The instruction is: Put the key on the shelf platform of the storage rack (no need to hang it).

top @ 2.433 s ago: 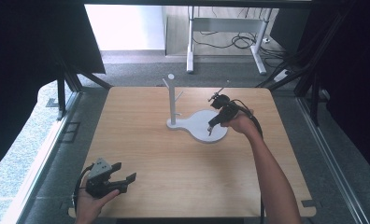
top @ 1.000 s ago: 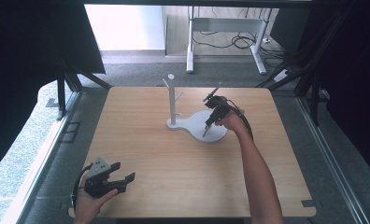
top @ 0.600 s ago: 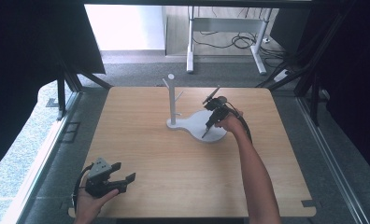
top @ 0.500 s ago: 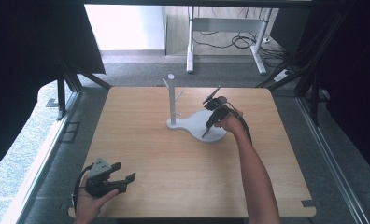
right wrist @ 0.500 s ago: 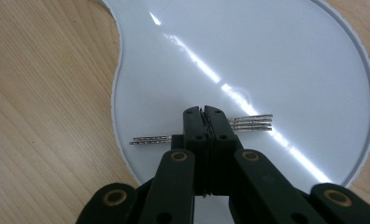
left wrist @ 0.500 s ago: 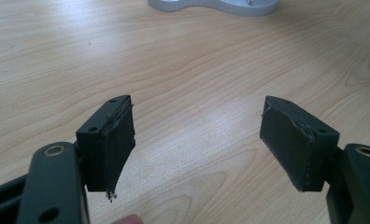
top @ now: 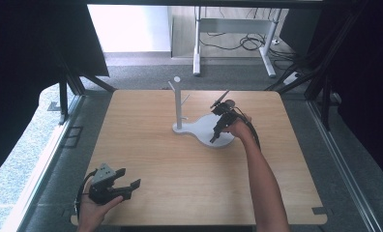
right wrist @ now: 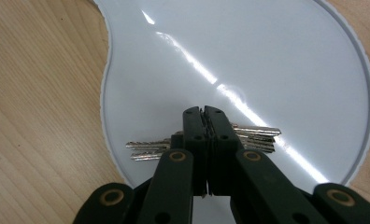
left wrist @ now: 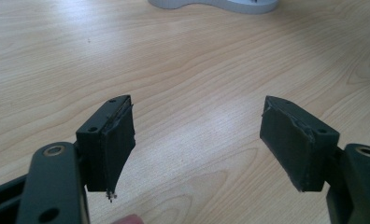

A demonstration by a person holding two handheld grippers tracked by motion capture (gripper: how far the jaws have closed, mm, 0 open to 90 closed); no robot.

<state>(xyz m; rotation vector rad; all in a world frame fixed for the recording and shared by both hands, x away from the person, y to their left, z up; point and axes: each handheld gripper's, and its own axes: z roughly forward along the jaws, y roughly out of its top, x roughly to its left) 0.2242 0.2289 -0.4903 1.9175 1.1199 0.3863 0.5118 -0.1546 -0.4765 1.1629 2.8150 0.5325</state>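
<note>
The right gripper [right wrist: 204, 112] has its black jaws pressed together over thin shiny metal sticks [right wrist: 253, 135] lying on the white round tray [right wrist: 276, 56]. Whether it pinches them is unclear. The left gripper [left wrist: 197, 140] rests wide open above the bare wooden table [left wrist: 183, 65].

No text, label, brand, number or sign can be read in any of the views: the wooden desk [top: 180, 169], the white stand base [right wrist: 267, 56] and the black jaws carry no legible marking.
</note>
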